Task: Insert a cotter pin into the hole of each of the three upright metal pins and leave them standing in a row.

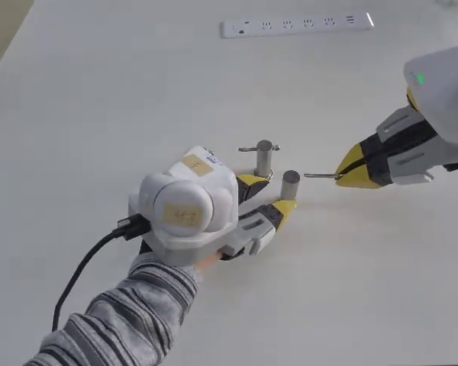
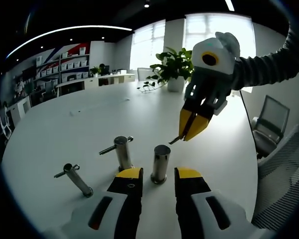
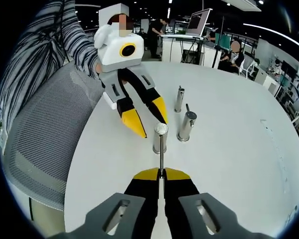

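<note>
Three metal pins stand on the white table. The bare pin stands just between the tips of my left gripper, which is open and not touching it. The middle pin carries a cotter pin, and so does the far pin. My right gripper is shut on a loose cotter pin, whose tip points at the top of the bare pin from a short way off.
A white power strip lies at the far edge of the table. A cable trails from the left gripper toward the near edge. Office chairs stand around the table.
</note>
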`<state>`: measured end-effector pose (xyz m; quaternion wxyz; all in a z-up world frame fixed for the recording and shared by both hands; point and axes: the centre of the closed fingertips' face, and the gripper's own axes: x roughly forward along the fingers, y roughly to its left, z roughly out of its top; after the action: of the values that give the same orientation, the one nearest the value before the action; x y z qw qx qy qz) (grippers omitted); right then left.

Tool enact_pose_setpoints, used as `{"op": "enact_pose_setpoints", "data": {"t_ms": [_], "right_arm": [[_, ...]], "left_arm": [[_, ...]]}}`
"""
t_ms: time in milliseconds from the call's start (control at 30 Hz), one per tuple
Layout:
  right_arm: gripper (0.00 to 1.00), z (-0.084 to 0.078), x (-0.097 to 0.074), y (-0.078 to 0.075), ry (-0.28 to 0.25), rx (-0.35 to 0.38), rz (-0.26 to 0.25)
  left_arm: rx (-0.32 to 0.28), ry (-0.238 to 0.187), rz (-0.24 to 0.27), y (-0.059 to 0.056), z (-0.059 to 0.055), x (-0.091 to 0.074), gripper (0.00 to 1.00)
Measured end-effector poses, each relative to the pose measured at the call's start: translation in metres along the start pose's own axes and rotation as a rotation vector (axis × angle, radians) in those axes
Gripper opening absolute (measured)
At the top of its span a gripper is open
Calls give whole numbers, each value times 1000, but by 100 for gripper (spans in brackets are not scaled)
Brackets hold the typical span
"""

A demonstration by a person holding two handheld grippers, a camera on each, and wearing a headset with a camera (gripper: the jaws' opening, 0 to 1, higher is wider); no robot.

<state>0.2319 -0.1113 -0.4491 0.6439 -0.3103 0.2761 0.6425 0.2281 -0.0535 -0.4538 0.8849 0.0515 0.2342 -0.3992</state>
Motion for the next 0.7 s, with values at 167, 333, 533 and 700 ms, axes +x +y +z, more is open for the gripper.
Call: {"op": "enact_pose_setpoints", "data": {"t_ms": [167, 333, 533, 700], "right_arm": [[0, -5, 4, -1, 6, -1, 11], [0, -6, 6, -2, 7, -1, 21], [0, 0, 9, 0, 4, -16, 33], [0, 0, 8, -1, 7, -22, 30]], "left_arm": [[-17, 8, 2, -1, -2, 6, 21], [-32, 12, 6, -1, -3, 14, 18], [-39, 24, 3, -2, -5, 17, 15], [-35, 25, 4, -1, -6, 17, 14]]}}
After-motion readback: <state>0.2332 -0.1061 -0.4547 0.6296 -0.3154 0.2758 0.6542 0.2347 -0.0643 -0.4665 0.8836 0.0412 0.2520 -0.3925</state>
